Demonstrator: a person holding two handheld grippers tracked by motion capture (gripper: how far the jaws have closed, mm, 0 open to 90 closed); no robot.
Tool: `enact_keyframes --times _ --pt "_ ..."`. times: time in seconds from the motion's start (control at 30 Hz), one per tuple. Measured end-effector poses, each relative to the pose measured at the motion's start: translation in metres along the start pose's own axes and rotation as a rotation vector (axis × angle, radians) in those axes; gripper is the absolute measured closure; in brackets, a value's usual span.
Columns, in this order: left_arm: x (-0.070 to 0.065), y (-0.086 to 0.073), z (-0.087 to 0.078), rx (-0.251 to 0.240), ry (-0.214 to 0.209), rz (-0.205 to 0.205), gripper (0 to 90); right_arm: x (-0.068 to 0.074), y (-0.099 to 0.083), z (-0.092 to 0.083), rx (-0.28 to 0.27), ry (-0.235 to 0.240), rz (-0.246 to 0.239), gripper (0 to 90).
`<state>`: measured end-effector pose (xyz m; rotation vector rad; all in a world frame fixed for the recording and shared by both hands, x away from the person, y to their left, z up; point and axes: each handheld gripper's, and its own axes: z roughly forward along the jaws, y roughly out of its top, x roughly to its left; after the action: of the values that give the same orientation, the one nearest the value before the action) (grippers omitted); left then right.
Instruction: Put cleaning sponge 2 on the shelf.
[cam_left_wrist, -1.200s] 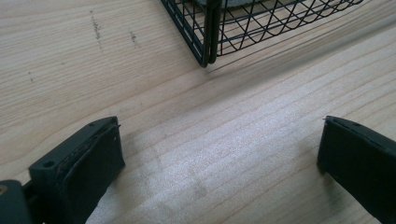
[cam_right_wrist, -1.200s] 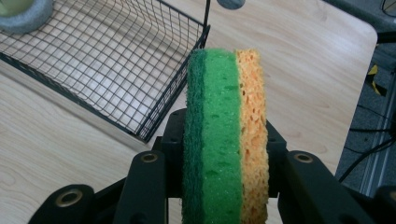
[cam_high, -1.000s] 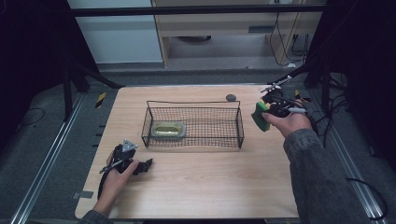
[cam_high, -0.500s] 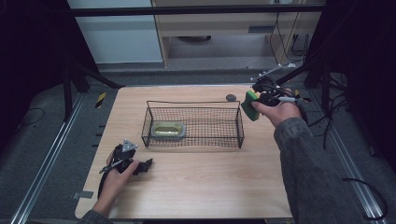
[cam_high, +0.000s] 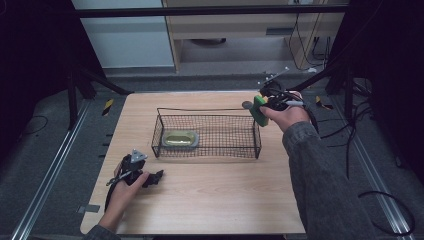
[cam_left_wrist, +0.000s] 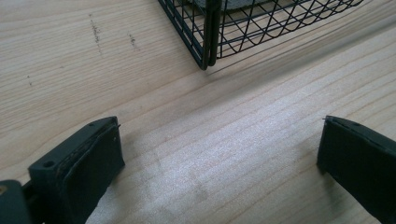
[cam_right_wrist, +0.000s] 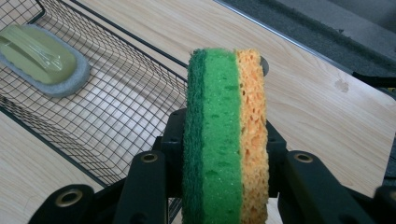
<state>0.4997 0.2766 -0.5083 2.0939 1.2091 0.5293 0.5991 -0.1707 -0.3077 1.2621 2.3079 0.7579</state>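
Carrying the green-and-orange sponge clamped edge-on, our right gripper has swung from the table's right side to the black wire basket's far right corner, ready to drop it in beside the oval yellow-green scrubber; our left gripper rests gaping on the wooden table.

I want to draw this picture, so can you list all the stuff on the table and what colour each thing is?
Sponge: 1, green and orange, clamped in the right gripper at the basket's far right corner.
Basket: 1, black wire, middle of the table.
Scrubber: 1, yellow-green on a grey pad, inside the basket at its left end.
Small round thing: 1, dark, on the table beyond the basket; too small to identify.
Table: 1, light wood.
Left gripper: 1, black, jaws open, low over the table near its front left, nothing between them.
Right gripper: 1, black, shut on the sponge.
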Motion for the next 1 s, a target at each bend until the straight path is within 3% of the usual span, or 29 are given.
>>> enact_keyframes --times 1.0 --pt "0.000 0.000 0.000 0.000 -0.002 0.002 0.0 0.001 -0.006 0.032 0.012 0.034 0.010 64.3"
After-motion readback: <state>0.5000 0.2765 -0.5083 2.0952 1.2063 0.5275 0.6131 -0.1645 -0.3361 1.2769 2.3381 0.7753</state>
